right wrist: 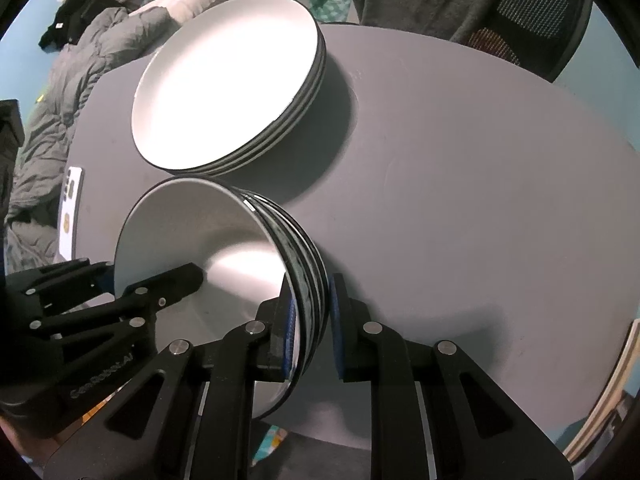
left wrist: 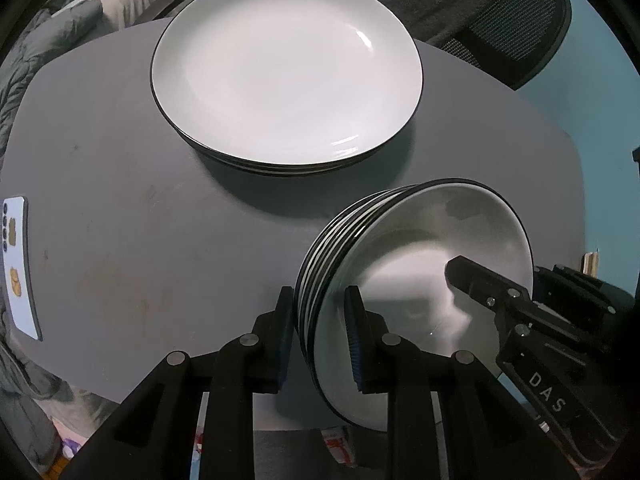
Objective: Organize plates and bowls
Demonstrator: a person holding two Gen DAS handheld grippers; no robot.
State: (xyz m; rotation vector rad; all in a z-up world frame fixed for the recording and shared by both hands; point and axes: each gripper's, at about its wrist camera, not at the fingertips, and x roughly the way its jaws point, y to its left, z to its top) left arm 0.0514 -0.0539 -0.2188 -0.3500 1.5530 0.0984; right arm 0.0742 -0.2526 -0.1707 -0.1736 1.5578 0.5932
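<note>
1. Between the left gripper (left wrist: 320, 340)'s blue pads sits the rim of the bowl stack (left wrist: 404, 264), at the stack's 8 o'clock edge; the jaws stand narrow, clamped on several nested rims at once.
2. Opposite, at 4 o'clock, the right gripper (right wrist: 310, 320) is likewise nearly closed on the rims of the same bowl stack (right wrist: 208, 248).
3. Glazed ceramic nested several deep will likely be heavy, rigid, slick and chippable; rim grips from both sides suit it, kept level so no bowl slides out.
4. At 12 o'clock, near but apart, rests the plate stack (left wrist: 286, 76).
5. Bare grey table (right wrist: 460, 208) lies open toward 3 o'clock; its near edge is close under the bowls, and a phone (left wrist: 18, 264) lies at 9 o'clock.
</note>
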